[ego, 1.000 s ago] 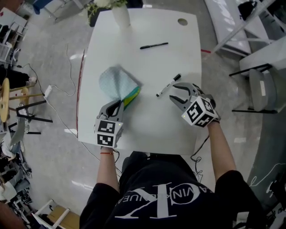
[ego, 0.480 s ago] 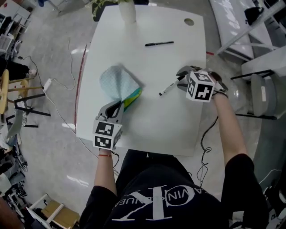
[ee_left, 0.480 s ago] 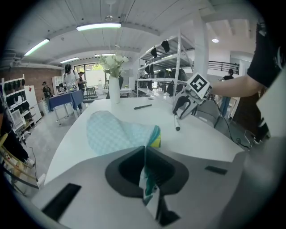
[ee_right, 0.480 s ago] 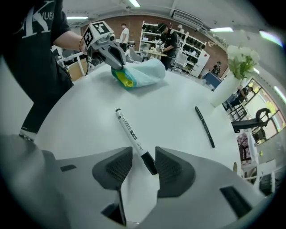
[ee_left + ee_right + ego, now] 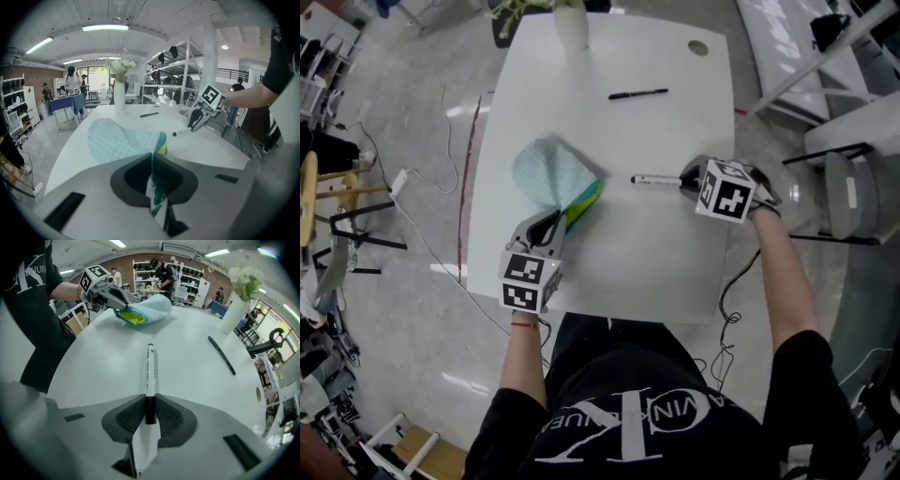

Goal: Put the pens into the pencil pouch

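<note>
Right gripper view shows my right tongs [image 5: 150,405] closing on the marker [image 5: 150,366], its black end between the pads. My left tongs [image 5: 152,163] pinch the pouch [image 5: 117,140] at left. Next, I judge: lift the marker and aim it at the pouch mouth. One pen [image 5: 221,355] lies far.

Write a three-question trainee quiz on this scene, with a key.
1. True or false: the left hand-held gripper is empty.
2. What is between the right hand-held gripper's jaws? A a spoon, B a white marker, C scissors.
3. How many pens lie untouched on the table?
Key: 1 false, it pinches the pouch. 2 B; the jaws are closing on its black cap. 3 one, the black pen.
</note>
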`<state>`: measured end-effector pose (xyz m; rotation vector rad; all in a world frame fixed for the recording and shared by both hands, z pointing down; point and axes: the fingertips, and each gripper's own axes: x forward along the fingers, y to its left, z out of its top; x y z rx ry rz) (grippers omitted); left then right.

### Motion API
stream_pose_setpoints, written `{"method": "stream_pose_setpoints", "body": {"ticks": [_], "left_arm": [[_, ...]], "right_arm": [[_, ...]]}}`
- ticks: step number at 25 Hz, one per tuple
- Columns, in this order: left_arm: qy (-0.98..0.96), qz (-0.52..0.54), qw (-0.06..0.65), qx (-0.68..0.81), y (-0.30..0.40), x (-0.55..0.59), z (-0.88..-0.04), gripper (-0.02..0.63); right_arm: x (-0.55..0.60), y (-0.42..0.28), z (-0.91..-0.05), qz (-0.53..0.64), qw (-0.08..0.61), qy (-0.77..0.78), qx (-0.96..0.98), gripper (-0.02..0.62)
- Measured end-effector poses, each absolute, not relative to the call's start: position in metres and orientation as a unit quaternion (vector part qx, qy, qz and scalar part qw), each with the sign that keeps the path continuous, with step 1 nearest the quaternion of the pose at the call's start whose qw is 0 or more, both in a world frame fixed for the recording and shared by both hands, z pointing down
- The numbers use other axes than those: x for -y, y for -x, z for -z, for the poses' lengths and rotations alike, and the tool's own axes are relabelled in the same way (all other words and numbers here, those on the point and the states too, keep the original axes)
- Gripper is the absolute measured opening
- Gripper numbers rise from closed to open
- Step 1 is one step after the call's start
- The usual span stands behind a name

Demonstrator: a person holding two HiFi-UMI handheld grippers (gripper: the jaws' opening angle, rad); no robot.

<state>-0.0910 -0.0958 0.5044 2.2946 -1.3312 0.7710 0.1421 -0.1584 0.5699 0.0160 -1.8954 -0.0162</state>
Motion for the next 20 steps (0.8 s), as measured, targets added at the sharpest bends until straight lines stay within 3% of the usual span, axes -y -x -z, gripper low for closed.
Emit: {"method": "stream_pose_setpoints", "body": {"ticks": [6, 11, 20], "left_arm": [[-0.819, -0.255, 0.201, 0.473, 0.098, 0.101, -0.503, 0.015], [-0.819, -0.218, 0.215, 0.485, 0.109, 0.11, -0.495, 0.015], [-0.827, -0.223, 0.198, 0.477, 0.096, 0.118, -0.489, 0.015]], "right_arm": [[0.15, -0.139, -0.56, -0.055, 0.548, -0.074, 0.831, 0.074], [0.131, -0.095, -0.52, -0.154, 0.445, -0.124, 0.873, 0.074], [0.094, -0.046, -0.516, -0.197, 0.442, -0.112, 0.868, 0.074]]}}
